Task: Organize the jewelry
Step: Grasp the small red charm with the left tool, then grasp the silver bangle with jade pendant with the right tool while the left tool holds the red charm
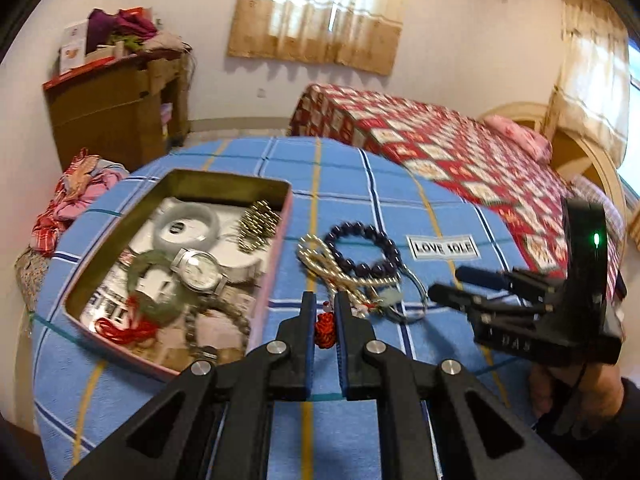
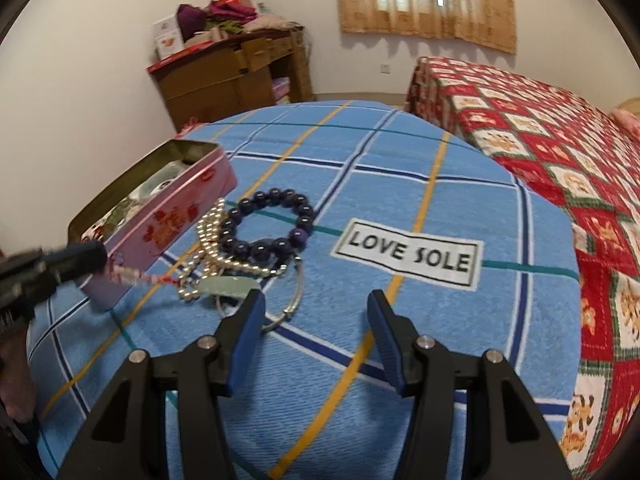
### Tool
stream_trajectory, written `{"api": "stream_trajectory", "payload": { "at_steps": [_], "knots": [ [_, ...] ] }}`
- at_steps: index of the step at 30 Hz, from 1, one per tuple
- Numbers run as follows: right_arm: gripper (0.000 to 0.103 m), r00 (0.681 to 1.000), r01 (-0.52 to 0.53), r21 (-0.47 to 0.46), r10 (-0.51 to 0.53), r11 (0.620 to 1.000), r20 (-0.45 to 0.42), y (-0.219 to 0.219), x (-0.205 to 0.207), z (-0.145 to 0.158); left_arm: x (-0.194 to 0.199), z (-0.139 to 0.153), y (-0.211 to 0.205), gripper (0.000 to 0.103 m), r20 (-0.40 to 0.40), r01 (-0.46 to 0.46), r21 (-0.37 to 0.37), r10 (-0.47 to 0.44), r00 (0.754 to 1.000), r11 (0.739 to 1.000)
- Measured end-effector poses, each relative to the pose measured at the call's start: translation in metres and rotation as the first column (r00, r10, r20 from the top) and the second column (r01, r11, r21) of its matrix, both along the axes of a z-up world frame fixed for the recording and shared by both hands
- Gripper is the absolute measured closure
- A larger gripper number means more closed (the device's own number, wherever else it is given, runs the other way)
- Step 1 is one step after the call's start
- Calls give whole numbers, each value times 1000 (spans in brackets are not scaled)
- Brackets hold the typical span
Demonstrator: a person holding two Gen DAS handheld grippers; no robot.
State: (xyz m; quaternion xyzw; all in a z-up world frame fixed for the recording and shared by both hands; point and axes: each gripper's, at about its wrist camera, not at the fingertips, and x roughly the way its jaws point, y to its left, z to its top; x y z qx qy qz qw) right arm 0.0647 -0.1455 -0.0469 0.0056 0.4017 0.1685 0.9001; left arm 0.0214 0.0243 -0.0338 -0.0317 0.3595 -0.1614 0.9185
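Note:
My left gripper [image 1: 325,300] is shut on the red knotted cord [image 1: 323,332] of a pale green jade pendant [image 1: 390,296]. In the right wrist view the cord [image 2: 136,276] runs taut from the left gripper [image 2: 94,256] to the pendant [image 2: 228,286]. The pendant lies in a pile with a dark purple bead bracelet [image 2: 272,222], a pearly bead strand [image 2: 208,232] and a silver bangle [image 2: 298,292]. An open pink tin [image 1: 276,248] at the left holds a watch [image 1: 198,270] and several other pieces. My right gripper [image 2: 316,298] stands open above the cloth, with nothing between its fingers.
Everything rests on a blue checked cloth [image 2: 400,184] with a "LOVE SOLE" label [image 2: 408,254]. A bed with a red patterned cover [image 2: 560,140] lies to the right. A wooden cabinet [image 2: 224,76] stands by the far wall. A heap of clothes [image 1: 76,196] lies beyond the tin.

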Motion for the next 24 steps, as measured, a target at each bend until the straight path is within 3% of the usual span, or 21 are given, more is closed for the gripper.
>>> {"api": "stream_trajectory", "payload": {
  "at_steps": [3,8,15,19,22,24],
  "knots": [
    [46,998,-57,-15,57,998,16,9,-3,1,-2,4,4,95,36,-44,39,42,998,998],
    [49,993,-119,-55,120,991,16,24,-5,0,-1,4,8,95,43,-57,43,55,998,997],
    [58,968,-250,-83,249,965,-14,46,-5,-5,4,-14,-1,95,-26,-35,45,36,999,998],
    [62,960,-278,-117,272,954,-64,55,-1,-13,1,-15,-8,95,-30,-11,48,13,999,999],
    [88,965,-260,-112,253,959,-67,52,0,-13,0,-13,-7,95,-26,-11,42,12,1000,999],
    [91,964,-261,-91,255,961,-72,49,-2,-12,0,-11,-5,95,-24,-14,37,15,1000,999]
  ]
}}
